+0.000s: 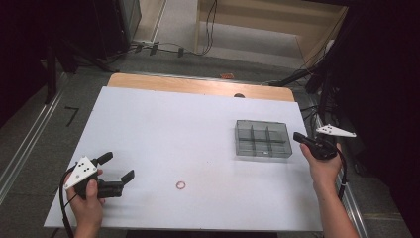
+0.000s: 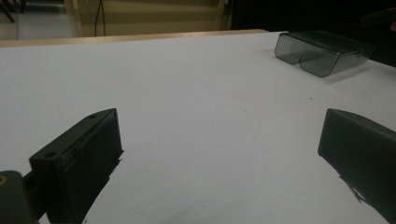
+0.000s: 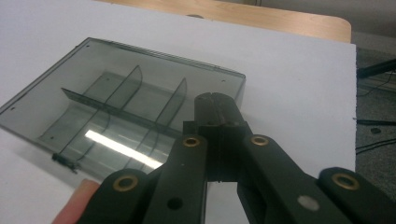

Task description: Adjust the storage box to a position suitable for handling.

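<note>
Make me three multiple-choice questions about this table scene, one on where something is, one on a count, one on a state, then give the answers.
1. Where does the small ring lie on the white table?
A. inside the box
B. near the front edge, between the two hands
C. on the wooden strip

2. How many compartments has the grey organizer box?
A. two
B. four
C. six

3. How are the right gripper fingers?
A. shut, empty
B. wide open
C. shut on the ring

Answers: 1 B, the high view shows it bare on the sheet; 2 C, dividers form two rows of three; 3 A, the fingers meet beside the box.
</note>
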Tool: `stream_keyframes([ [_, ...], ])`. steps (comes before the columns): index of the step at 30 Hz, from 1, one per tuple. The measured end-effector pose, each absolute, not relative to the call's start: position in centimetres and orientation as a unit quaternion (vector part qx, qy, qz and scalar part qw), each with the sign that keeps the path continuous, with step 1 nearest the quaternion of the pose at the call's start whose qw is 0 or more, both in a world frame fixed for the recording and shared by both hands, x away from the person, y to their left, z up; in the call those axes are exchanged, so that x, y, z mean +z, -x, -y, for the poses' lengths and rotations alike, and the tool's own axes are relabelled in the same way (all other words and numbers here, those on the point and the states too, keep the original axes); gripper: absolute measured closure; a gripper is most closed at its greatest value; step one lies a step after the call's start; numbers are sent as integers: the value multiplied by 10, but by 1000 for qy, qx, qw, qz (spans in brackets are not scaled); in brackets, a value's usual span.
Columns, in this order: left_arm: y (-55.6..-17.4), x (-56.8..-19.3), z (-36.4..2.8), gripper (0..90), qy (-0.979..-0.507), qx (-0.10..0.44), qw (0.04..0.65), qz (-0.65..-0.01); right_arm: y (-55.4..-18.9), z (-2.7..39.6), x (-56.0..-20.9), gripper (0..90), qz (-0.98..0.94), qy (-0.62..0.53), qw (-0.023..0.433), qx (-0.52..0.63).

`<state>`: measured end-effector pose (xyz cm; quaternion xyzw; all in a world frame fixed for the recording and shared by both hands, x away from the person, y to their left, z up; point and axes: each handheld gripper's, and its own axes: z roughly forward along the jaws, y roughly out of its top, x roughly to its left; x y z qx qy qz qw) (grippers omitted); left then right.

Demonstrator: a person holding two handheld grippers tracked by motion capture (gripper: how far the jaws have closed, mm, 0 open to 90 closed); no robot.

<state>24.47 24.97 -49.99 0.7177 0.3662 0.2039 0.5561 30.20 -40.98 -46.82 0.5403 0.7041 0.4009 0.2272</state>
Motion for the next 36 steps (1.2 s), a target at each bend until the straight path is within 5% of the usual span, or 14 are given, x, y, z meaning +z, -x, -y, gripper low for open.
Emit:
stream_keyframes([
  [36,-245,-500,-251,0,-714,202,559,-369,-335,419,-512,881,-705,-568,179,385],
])
